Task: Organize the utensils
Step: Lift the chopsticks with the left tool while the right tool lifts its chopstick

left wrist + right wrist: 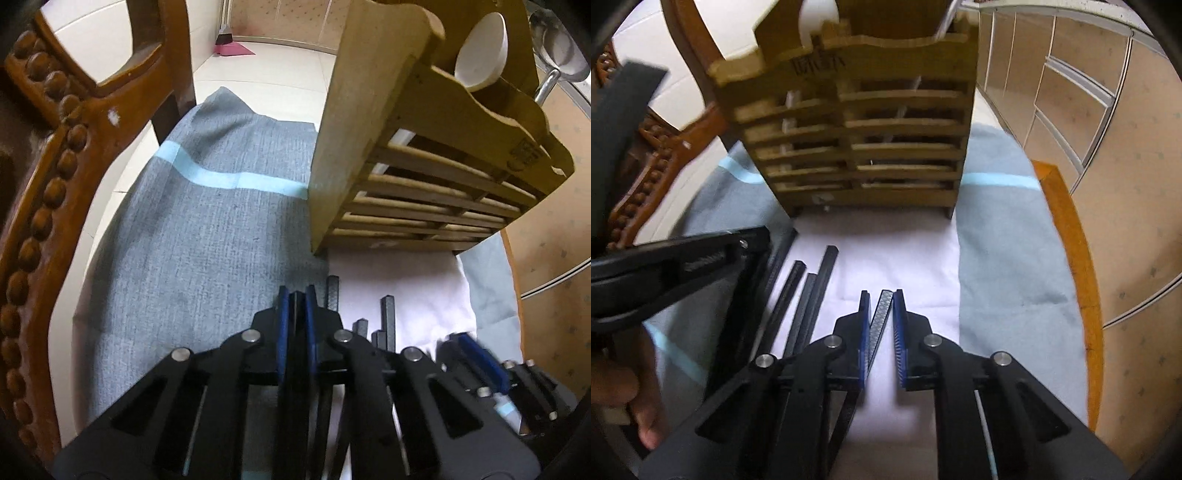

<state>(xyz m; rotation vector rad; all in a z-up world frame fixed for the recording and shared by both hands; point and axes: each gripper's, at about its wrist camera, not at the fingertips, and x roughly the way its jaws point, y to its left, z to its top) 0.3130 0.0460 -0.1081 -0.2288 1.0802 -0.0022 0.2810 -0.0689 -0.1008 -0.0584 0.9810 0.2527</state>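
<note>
Both jaws are clamped on a chopstick each: right gripper (881, 308) and left gripper (295, 306). Sticks' long axes point to 12 o'clock, toward the wooden rack (857, 147).

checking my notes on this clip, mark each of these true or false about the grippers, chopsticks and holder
1. The right gripper is closed on a black chopstick. True.
2. The wooden holder lies flat on its side. False: it stands upright on the cloth.
3. A white spoon sits in the holder. True.
4. Every chopstick is already in the holder. False: several loose chopsticks lie on the white cloth.
5. The left gripper is wide open. False: it is shut on a chopstick.
</note>
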